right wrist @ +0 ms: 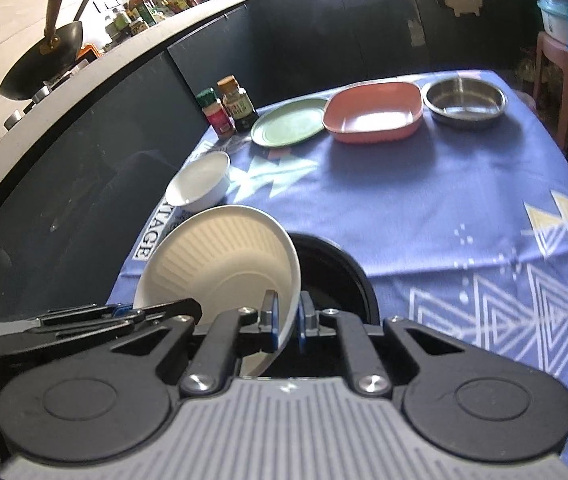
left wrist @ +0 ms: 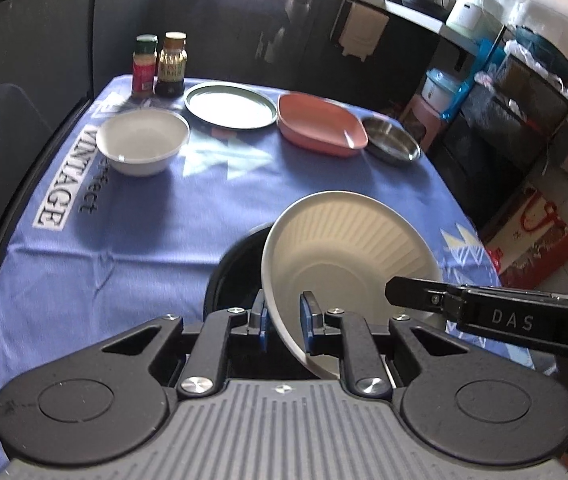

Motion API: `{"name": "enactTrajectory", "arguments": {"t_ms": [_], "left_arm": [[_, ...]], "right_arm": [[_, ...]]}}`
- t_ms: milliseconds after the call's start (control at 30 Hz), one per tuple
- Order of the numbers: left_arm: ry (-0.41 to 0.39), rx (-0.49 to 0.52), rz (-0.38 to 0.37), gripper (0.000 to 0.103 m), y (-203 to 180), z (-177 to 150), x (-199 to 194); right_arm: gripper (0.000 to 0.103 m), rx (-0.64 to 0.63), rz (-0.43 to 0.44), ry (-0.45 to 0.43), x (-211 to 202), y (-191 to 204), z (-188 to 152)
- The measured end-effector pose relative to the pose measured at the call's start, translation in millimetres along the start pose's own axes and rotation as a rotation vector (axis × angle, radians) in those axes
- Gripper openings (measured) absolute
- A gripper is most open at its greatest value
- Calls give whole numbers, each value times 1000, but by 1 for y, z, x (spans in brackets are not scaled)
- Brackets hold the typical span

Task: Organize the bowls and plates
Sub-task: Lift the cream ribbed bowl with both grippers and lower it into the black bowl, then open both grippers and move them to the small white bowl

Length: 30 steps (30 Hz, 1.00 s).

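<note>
A cream ribbed bowl (left wrist: 347, 248) is held tilted above a black bowl (left wrist: 240, 268) on the blue tablecloth. My left gripper (left wrist: 284, 316) is shut on the cream bowl's rim at one side. My right gripper (right wrist: 287, 314) is shut on the rim at the other side of the same bowl (right wrist: 224, 260), over the black bowl (right wrist: 335, 276). Farther back stand a white bowl (left wrist: 142, 142), a green plate (left wrist: 231, 105), a pink square dish (left wrist: 319, 124) and a steel bowl (left wrist: 391, 142).
Two spice bottles (left wrist: 160, 65) stand at the table's far left corner. A dark counter runs behind the table, with a wok (right wrist: 40, 64) on it. A pink stool (right wrist: 555, 76), a red bag (left wrist: 535, 236) and shelving stand to the right of the table.
</note>
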<state>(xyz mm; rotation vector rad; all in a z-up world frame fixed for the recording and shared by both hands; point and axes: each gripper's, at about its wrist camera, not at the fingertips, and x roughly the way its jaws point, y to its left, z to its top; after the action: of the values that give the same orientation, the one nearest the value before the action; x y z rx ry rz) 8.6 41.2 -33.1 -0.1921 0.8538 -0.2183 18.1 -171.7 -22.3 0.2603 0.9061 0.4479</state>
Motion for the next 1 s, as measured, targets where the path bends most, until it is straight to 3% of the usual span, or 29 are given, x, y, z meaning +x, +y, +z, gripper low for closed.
{"name": "enactTrajectory", "arguments": {"t_ms": [467, 1000], "left_arm": [[24, 24, 26, 17, -5, -13, -1], [47, 15, 64, 21, -3, -9, 14]], "right_arm": [[9, 23, 17, 24, -2, -5, -20], [9, 46, -10, 29, 9, -13, -19]]}}
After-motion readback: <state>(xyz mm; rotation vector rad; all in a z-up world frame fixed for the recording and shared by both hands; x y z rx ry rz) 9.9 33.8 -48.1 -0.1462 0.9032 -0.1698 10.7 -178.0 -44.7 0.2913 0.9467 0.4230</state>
